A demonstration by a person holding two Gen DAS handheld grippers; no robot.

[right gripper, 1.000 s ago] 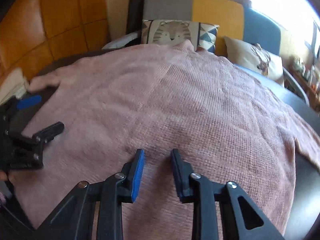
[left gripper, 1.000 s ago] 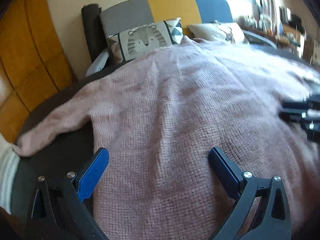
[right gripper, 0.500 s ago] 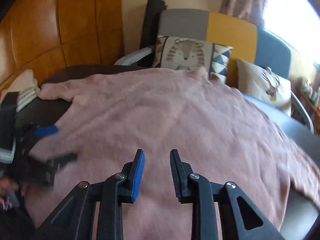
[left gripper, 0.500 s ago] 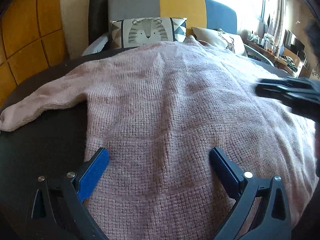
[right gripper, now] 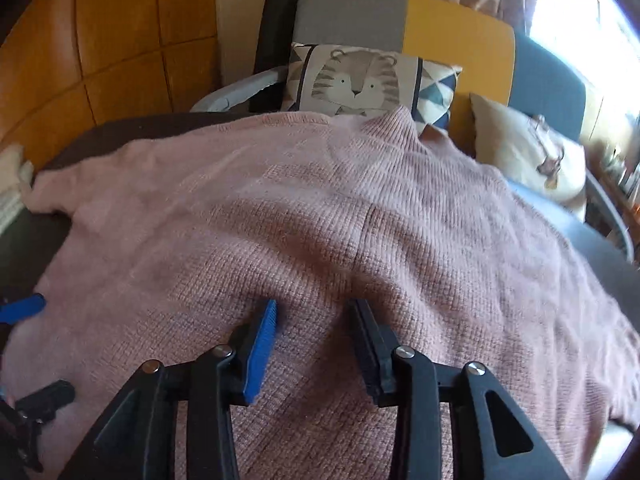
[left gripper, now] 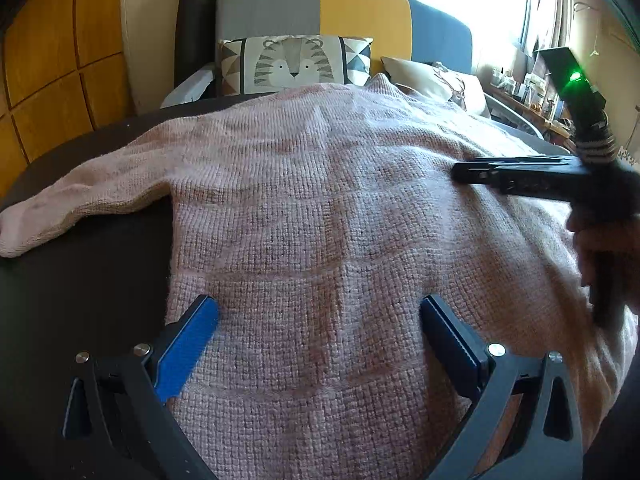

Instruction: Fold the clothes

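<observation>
Across the dark surface (left gripper: 80, 280), the pink sweater (left gripper: 320, 220) is lying spread flat, no fold made yet.
Left view: left gripper (left gripper: 320, 344) is hovering with jaws wide and empty. Right view: right gripper (right gripper: 314, 344) is over the sweater's middle, its jaws just widening, gripping nothing; every fold is remaining.

I count one pink knitted sweater (left gripper: 320, 220) under me, with one sleeve (left gripper: 80, 196) showing on my left. Two cushions lean on the sofa behind it: one tiger cushion (left gripper: 294, 64) and one beige deer cushion (left gripper: 436, 80). I hold two grippers, my left gripper (left gripper: 320, 312) and my right gripper (right gripper: 312, 312), each with two fingers, one of each pair blue-padded.
</observation>
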